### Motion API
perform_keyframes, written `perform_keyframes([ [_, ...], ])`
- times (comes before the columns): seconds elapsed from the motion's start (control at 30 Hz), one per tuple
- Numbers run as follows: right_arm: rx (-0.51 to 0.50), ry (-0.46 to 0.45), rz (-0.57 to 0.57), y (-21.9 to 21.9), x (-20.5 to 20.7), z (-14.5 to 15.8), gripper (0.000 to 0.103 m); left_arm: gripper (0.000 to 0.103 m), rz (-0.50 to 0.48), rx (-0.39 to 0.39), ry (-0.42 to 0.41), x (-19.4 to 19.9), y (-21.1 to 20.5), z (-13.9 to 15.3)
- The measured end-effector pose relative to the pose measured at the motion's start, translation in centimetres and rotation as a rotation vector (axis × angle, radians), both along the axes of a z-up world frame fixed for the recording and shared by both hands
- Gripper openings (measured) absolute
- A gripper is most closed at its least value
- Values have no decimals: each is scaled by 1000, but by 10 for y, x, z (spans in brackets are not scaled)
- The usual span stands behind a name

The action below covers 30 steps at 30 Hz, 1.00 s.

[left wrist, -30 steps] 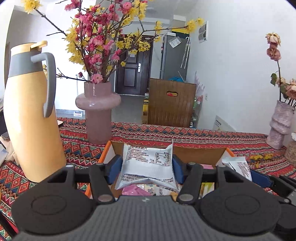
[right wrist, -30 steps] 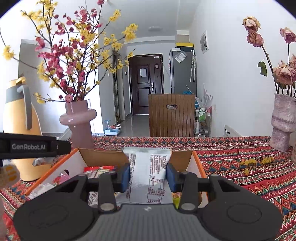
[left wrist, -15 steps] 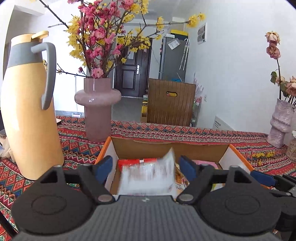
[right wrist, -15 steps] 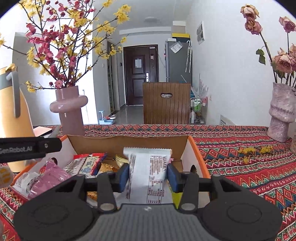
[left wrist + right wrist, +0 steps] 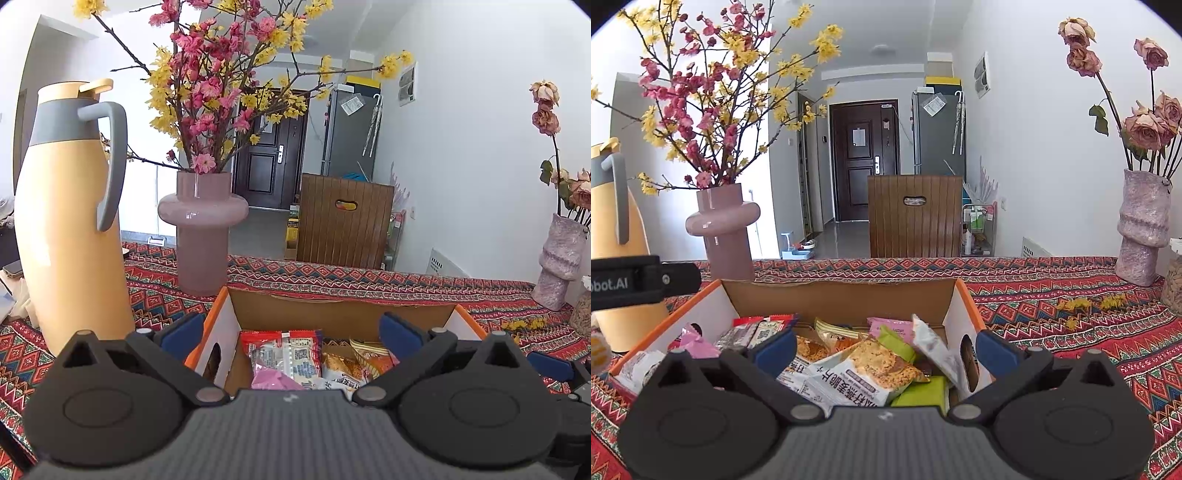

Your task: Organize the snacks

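1. Left tongs are spreading wide, nothing between the blue pads; they hang over the left end of the orange-edged cardboard box.
2. Right tongs are opening too, empty, above the box's right half.
3. Crinkly foil snack packets lie heaped inside, just below and ahead of the right tongs (nearer hand, I'd say).
4. The patterned red cloth on the worktop shows no stray packets in view.
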State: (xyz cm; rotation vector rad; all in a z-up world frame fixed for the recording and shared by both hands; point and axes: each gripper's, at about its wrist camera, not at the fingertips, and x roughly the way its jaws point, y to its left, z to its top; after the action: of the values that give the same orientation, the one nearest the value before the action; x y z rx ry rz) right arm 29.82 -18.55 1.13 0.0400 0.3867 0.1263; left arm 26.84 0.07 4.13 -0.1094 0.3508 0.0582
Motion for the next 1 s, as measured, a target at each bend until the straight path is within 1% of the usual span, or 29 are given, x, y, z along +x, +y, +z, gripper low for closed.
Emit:
perform_keyframes([
  [0.23, -1, -36, 6, 0, -15, 17, 103, 103, 2, -2, -28, -15, -1, 17],
  [0.37, 3, -54, 18, -2, -31, 29, 103, 103, -7, 1, -47, -32, 1, 27],
  [0.53, -7, -55, 40, -5, -58, 36, 103, 103, -15, 8, -44, -58, 6, 33],
  [0.73, -4, -22, 70, -10, -92, 37, 103, 103, -33, 0, 13, -89, 15, 29],
  [0.87, -14, 29, 71, -13, -110, 31, 103, 103, -32, -7, 69, -105, 23, 17],
  [1.0, -16, 90, 77, -16, -125, 19, 103, 103, -36, 3, 136, -119, 27, -3],
])
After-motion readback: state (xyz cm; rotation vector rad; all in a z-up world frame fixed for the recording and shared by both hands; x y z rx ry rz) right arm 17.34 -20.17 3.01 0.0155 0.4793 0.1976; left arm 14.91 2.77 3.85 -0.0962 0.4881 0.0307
